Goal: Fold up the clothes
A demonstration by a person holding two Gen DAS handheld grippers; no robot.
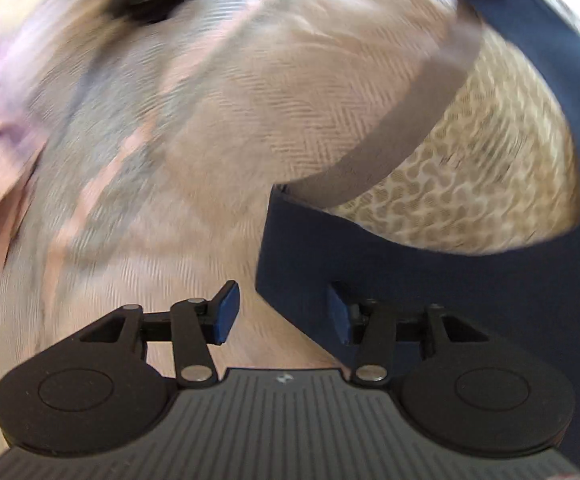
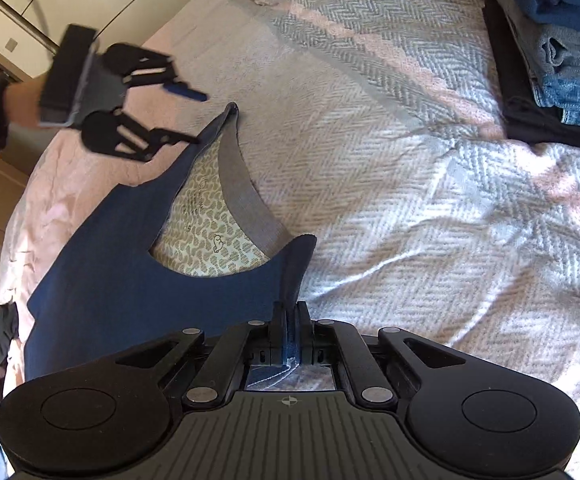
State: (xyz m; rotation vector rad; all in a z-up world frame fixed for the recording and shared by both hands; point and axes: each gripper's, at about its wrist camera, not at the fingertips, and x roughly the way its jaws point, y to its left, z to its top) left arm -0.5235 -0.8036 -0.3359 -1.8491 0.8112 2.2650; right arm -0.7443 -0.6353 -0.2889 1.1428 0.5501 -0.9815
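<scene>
Right wrist view: the right gripper (image 2: pixel 290 320) has its fingers closed tight on one shoulder strap of a navy blue sleeveless top (image 2: pixel 130 280) with a patterned beige lining, lying on a herringbone pink-and-grey bedspread (image 2: pixel 409 160). The left gripper (image 2: pixel 194 116), fingers spread wide, straddles the other strap without pinching it. Folded blue clothes (image 2: pixel 561 48) are stacked beyond.

Bright daylight. The left wrist view is very blurry; the right one is sharp. Both bend at the edges.
</scene>
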